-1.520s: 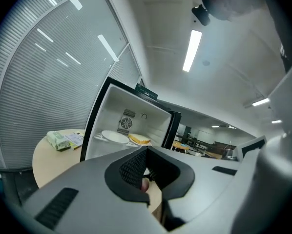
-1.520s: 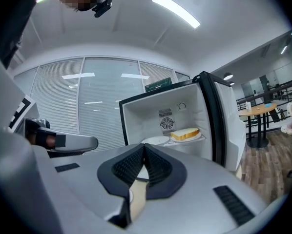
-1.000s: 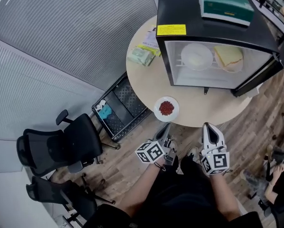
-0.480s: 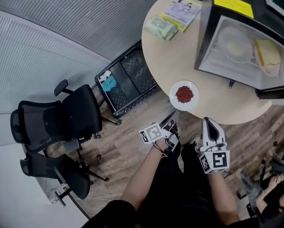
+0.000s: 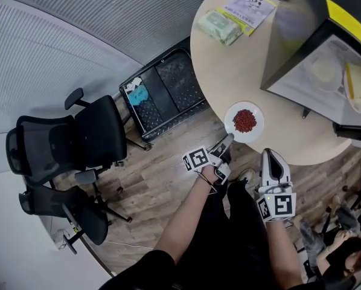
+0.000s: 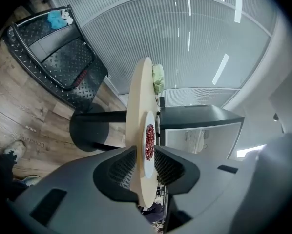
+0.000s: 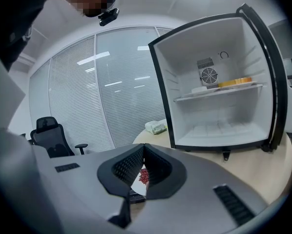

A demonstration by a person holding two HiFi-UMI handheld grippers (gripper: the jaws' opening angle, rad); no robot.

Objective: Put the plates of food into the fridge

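A white plate of red food sits near the front edge of the round table. My left gripper reaches up to that edge, rolled on its side and open; in the left gripper view the table rim and the plate show in the gap between its jaws. My right gripper hangs shut and empty below the table, closer to my body. The open black fridge stands on the table with two plates of food on its shelf. The right gripper faces it.
A green pack of wipes and a leaflet lie at the table's far side. A black trolley stands left of the table, with two office chairs further left. Another person sits at lower right.
My head has swung left, so the table and fridge slid to the right of the view. The left gripper has moved forward to the table edge by the plate. The right gripper stayed low.
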